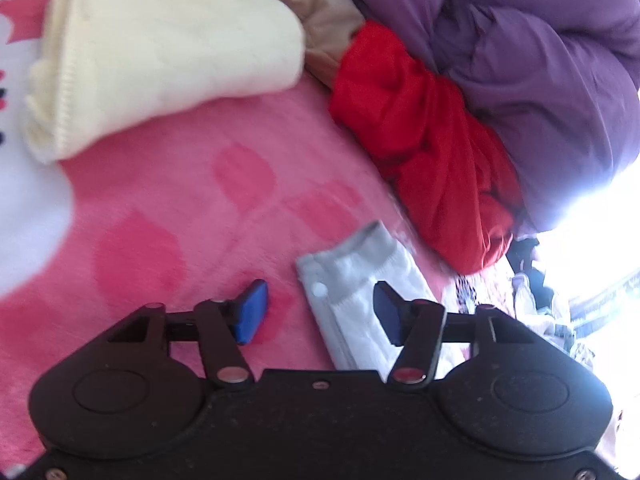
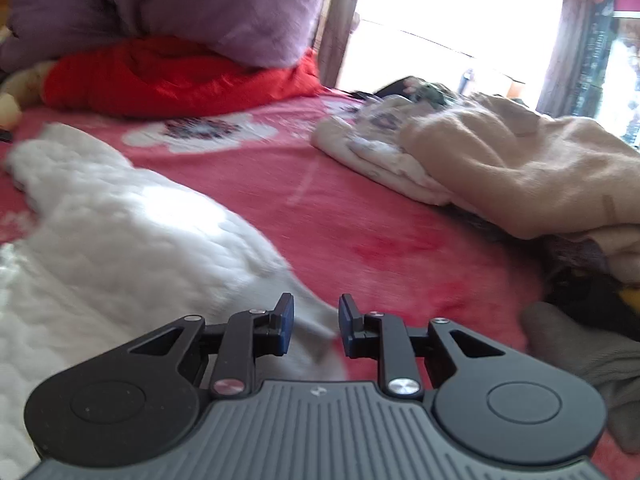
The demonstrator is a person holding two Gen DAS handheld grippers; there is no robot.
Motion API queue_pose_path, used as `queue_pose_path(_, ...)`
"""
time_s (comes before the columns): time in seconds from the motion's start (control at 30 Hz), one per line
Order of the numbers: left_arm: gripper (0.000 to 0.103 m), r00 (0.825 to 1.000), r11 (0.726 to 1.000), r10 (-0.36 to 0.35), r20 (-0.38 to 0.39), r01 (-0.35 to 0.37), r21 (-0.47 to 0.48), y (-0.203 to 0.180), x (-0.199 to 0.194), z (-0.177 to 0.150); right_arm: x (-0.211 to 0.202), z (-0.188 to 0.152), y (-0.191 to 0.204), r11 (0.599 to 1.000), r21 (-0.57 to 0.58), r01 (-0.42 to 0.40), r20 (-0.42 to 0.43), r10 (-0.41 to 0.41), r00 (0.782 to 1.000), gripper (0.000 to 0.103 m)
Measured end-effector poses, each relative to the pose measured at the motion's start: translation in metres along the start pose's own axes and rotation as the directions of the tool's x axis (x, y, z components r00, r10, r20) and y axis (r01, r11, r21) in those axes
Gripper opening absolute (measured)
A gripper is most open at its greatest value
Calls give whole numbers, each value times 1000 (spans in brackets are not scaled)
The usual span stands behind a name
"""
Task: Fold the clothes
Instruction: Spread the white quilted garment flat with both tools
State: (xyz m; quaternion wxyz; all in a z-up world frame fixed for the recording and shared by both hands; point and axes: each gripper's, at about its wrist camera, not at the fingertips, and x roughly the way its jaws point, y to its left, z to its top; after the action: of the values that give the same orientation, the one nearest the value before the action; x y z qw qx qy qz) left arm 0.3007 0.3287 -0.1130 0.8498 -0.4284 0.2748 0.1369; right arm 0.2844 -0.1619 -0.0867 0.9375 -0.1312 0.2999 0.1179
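Observation:
In the left wrist view my left gripper (image 1: 320, 312) is open and empty, low over the pink blanket (image 1: 168, 208). A small white and grey garment (image 1: 352, 280) lies between its fingers, nearer the right pad. In the right wrist view my right gripper (image 2: 316, 326) is open with a narrow gap, empty. A white quilted garment (image 2: 104, 232) spreads on the bed to its left, with a thin end reaching between the pads.
A folded cream cloth (image 1: 160, 60), a red garment (image 1: 420, 152) and a purple duvet (image 1: 540, 60) lie beyond the left gripper. A pile of beige and patterned clothes (image 2: 500, 168) sits right of the right gripper, a grey cloth (image 2: 592, 356) near it. A bright window (image 2: 448, 12) is behind.

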Motion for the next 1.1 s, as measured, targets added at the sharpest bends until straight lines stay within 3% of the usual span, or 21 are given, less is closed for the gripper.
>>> queue_pose_path(0.07, 56, 1000, 998, -19, 13, 18, 55, -7, 7, -5, 5, 2, 11, 999, -19, -40, -20, 39, 999, 25)
queue_pose_path(0.1, 48, 999, 996, -37, 19, 35, 81, -10, 11, -8, 9, 3, 15, 998, -23, -56, -34, 55, 998, 25)
queue_pose_path(0.13, 12, 999, 993, -50, 16, 48, 105, -12, 15, -10, 14, 4, 18, 997, -24, -68, -47, 67, 997, 25)
queue_pose_path(0.17, 11, 999, 991, -53, 9, 51, 123, -16, 17, -11, 17, 5, 20, 997, -27, -74, -56, 72, 996, 25)
queue_pose_path(0.27, 11, 987, 980, -95, 133, 69, 186, -29, -6, -8, 12, 12, 25, 996, -32, -88, -17, 88, 996, 25)
queue_pose_path(0.33, 11, 979, 973, -73, 192, 27, 230, -36, -19, -3, 15, 16, 27, 994, -64, -83, -23, 82, 996, 28)
queue_pose_path(0.37, 11, 981, 974, -53, 188, 9, 227, -34, -18, -2, 20, 15, 29, 993, -84, -80, -47, 76, 996, 29)
queue_pose_path(0.43, 13, 995, 979, 8, 103, -29, 200, -22, -2, -4, 38, 9, 29, 990, -104, -97, -130, 83, 988, 31)
queue_pose_path(0.5, 17, 998, 980, 67, 8, -67, 189, -9, 16, -7, 40, 8, 28, 990, -105, -96, -124, 83, 989, 34)
queue_pose_path(0.57, 24, 998, 985, 58, 24, -61, 163, -9, 8, -3, 35, 11, 27, 991, -105, -87, -116, 74, 990, 35)
queue_pose_path(0.67, 42, 981, 965, 91, 170, -129, 229, -25, -17, -2, 23, 10, 24, 993, -98, -72, -77, 65, 995, 36)
queue_pose_path(0.73, 42, 987, 966, 28, 159, -67, 248, -30, -22, -2, 24, 7, 20, 994, -86, -72, -92, 64, 994, 38)
queue_pose_path(0.8, 42, 995, 961, -54, 82, 29, 277, -37, -19, -6, 28, 2, 13, 995, -66, -74, -114, 66, 991, 39)
queue_pose_path(0.87, 42, 995, 929, -97, -1, 91, 357, -52, -12, -19, 30, -2, 6, 996, -39, -75, -126, 70, 990, 40)
queue_pose_path(0.97, 41, 970, 847, -201, -137, 243, 473, -84, -2, -50, 28, -2, 3, 998, -37, -58, -128, 53, 990, 41)
queue_pose_path(1.1, 34, 901, 649, -319, -294, 434, 625, -134, -11, -107, 14, 0, 6, 999, -28, -25, -71, 23, 997, 40)
